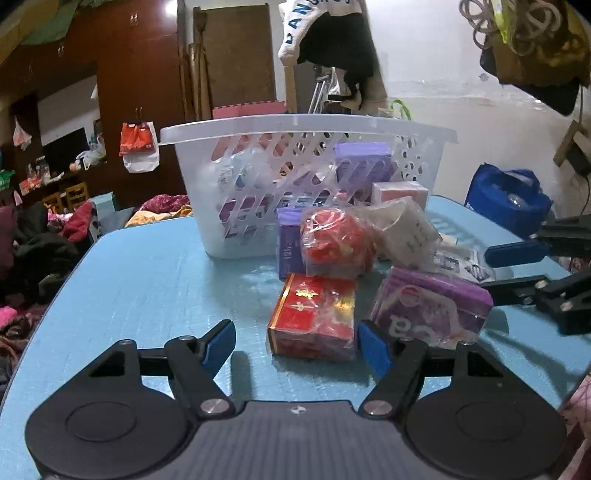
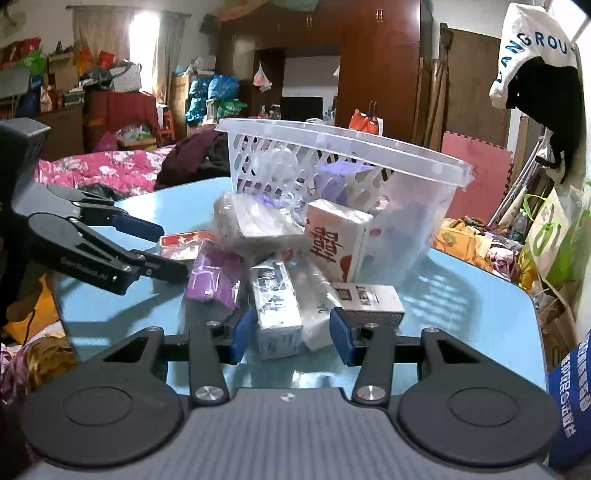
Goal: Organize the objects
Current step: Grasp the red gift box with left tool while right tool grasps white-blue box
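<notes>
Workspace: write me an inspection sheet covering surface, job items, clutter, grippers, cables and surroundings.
Surface: blue table, items bunched near the basket.
Job's things: white basket partly filled; outside it a red box, purple pack, red bundle, white box, KENT box and wrapped pack.
Clutter: nothing seen beyond those.
Grippers: left gripper open, short of the red box; right gripper's jaws flank the wrapped pack, contact unclear.
Cables: coiled cord hangs on the wall; none on the table.
Surroundings: wardrobe, blue bag, heaped clothes.
</notes>
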Demonstrator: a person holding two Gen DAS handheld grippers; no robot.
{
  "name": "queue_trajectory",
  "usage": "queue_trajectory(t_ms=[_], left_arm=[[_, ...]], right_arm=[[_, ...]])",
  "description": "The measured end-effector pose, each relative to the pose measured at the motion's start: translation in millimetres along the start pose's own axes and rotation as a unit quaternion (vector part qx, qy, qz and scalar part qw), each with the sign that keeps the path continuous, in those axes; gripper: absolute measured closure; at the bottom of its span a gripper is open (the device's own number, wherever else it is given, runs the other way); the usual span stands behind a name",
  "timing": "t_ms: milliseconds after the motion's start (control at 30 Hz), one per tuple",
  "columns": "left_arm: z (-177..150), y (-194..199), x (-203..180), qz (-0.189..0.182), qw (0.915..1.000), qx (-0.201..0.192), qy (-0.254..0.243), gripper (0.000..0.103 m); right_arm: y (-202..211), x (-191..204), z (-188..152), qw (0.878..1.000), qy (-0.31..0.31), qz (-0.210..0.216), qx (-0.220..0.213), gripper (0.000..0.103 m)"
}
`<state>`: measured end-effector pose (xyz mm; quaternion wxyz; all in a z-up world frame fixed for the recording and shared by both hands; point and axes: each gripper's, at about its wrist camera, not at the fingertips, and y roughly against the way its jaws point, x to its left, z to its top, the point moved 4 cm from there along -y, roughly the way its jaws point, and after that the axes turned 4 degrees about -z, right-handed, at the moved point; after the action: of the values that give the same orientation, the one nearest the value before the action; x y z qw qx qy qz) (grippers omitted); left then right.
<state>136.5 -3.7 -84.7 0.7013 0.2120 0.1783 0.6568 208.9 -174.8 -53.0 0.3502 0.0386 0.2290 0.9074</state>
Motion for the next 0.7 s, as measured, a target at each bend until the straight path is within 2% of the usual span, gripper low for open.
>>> queue_trajectory(t_ms=[100,167,367,467,500,533,567,700], left_arm=[[-0.7,-1.3,-2.3,0.006,0.9998,0.003,-0.019,0.027],[0.2,-2.1,0.4,0.002,0.9999,0.004,-0.010,0.027],[0.7,-6.6,0.2,-0.002,0.9999,0.008,-0.008,0.027],[1.1,-6.9,-0.8,-0.001,0.9999,0.007,-0.009,0.027],[1.4,-7.5,-1.1,-0.003,0.9999,0.007,-0.009,0.027],[1.6,-8.3,-1.7,-0.004,0.9999,0.006,-0.010,0.027],[1.6,-8.9,-2.2,-0.004,0.9999,0.006,-0.010,0.027],[2.0,-10.9,-3.2,-0.005,1.0000,0.005,0.000,0.027]], right_arm=[[6.3,-9.9,-4.1,1.000,-0.026,0.007,-0.003,0.052],[5.4,-11.7,-4.1,0.999,-0.031,0.005,0.002,0.051],[-7.4,9.1,-1.6,0.999,-0.003,0.036,0.012,0.051],[-13.2,15.0,-2.7,0.999,0.010,0.033,0.019,0.053],[-13.9,15.5,-3.4,0.999,0.012,0.031,0.020,0.055],[-12.7,15.1,-4.6,0.999,0.013,0.029,0.019,0.065],[-11.1,14.6,-5.8,0.999,0.012,0.028,0.018,0.070],[7.0,12.3,-12.0,1.000,0.006,0.024,0.003,0.069]])
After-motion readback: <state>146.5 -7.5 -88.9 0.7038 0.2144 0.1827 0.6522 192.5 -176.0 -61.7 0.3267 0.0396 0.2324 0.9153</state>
